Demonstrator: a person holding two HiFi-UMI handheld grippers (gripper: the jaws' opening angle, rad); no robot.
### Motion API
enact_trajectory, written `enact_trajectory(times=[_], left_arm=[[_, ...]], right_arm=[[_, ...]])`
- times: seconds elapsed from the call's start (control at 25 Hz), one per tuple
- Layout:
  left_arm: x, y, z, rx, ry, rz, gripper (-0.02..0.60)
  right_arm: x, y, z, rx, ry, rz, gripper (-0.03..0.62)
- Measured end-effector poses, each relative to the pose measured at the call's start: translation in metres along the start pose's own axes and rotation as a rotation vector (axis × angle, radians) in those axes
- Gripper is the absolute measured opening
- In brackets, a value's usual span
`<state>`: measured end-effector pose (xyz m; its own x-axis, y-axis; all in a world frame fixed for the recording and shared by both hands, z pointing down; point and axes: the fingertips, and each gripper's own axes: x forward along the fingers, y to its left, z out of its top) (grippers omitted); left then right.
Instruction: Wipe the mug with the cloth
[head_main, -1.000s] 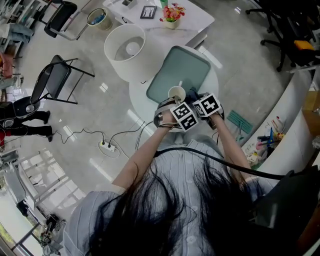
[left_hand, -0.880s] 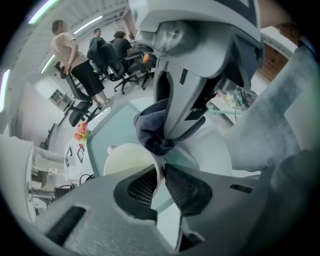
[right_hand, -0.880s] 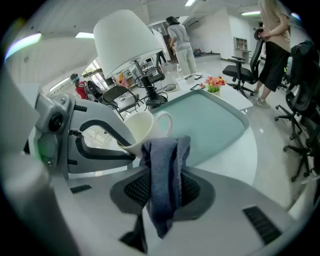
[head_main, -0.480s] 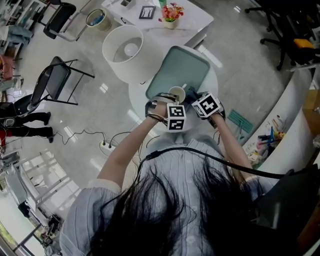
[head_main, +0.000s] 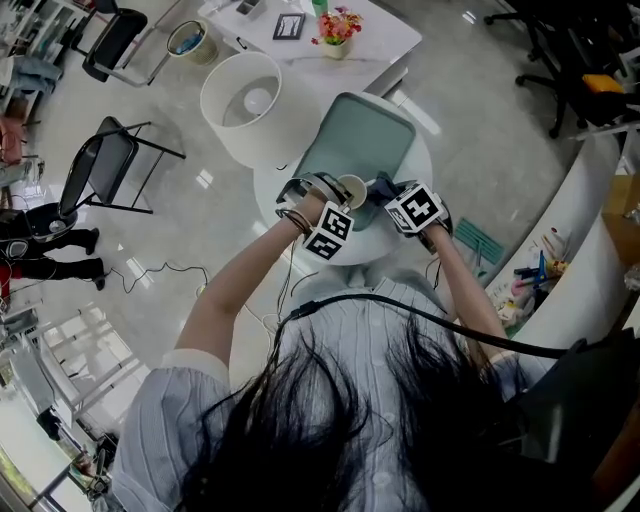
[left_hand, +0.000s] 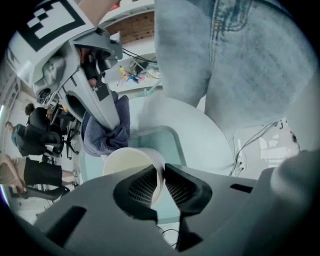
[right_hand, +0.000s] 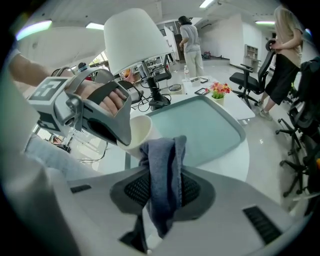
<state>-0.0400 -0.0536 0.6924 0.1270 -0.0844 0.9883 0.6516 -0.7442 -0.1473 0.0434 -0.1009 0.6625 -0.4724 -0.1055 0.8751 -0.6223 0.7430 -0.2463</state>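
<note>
A cream mug (head_main: 351, 189) (left_hand: 131, 165) (right_hand: 138, 132) is held above the pale green tray (head_main: 368, 134) on the round white table. My left gripper (left_hand: 161, 186) (head_main: 333, 205) is shut on the mug's rim, one jaw inside and one outside. A blue-grey cloth (right_hand: 164, 175) (left_hand: 106, 133) (head_main: 380, 190) is pinched in my right gripper (right_hand: 162, 190) (head_main: 392, 200), which is shut on it. The cloth's free end touches the mug's outer wall just right of the mug.
A white lampshade (head_main: 247, 105) stands to the left of the tray. A small flower pot (head_main: 334, 28) and a framed picture (head_main: 289, 26) sit on a white table behind. A folding chair (head_main: 108, 160) and a power strip with cables are on the floor at left.
My left gripper has swung left and rotated with the mug, its marker cube dropping lower left. The right gripper with the cloth has stayed nearly in place.
</note>
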Motion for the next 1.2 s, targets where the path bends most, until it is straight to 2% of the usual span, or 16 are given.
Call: enact_trajectory(times=[0.08, 0.16, 0.24, 0.32, 0.48, 0.6, 0.68, 0.8, 1.0, 1.2], left_arm=[[0.0, -0.002, -0.004, 0.077, 0.006, -0.008, 0.058], [0.0, -0.002, -0.005, 0.123, 0.0, -0.011, 0.058], [0.0, 0.0, -0.006, 0.09, -0.009, -0.006, 0.058], [0.0, 0.003, -0.006, -0.053, -0.023, 0.002, 0.058], [-0.012, 0.01, -0.006, -0.438, -0.104, 0.014, 0.069], [-0.026, 0.02, -0.001, -0.652, -0.159, 0.055, 0.087], [-0.032, 0.029, 0.002, -0.737, -0.148, 0.096, 0.104], [-0.041, 0.038, 0.009, -0.81, -0.12, 0.151, 0.112], [-0.045, 0.052, 0.022, -1.001, -0.127, 0.195, 0.112], [-0.031, 0.059, 0.018, -1.136, -0.116, 0.232, 0.11]], right_arm=[[0.0, 0.001, -0.001, -0.011, 0.006, 0.012, 0.094], [-0.001, 0.002, -0.002, -0.022, 0.01, 0.018, 0.094], [-0.003, 0.002, -0.003, -0.027, 0.016, 0.01, 0.094], [-0.004, 0.001, -0.005, -0.017, 0.023, -0.006, 0.094], [-0.002, 0.006, -0.001, -0.008, 0.008, 0.007, 0.094], [0.0, 0.004, 0.0, 0.001, -0.001, 0.004, 0.094], [0.0, 0.001, -0.001, 0.021, -0.002, 0.002, 0.094], [-0.001, -0.001, -0.001, 0.048, -0.009, -0.001, 0.094], [-0.002, 0.001, -0.001, 0.068, -0.015, -0.008, 0.094], [-0.001, 0.002, -0.003, 0.109, -0.025, -0.014, 0.094]])
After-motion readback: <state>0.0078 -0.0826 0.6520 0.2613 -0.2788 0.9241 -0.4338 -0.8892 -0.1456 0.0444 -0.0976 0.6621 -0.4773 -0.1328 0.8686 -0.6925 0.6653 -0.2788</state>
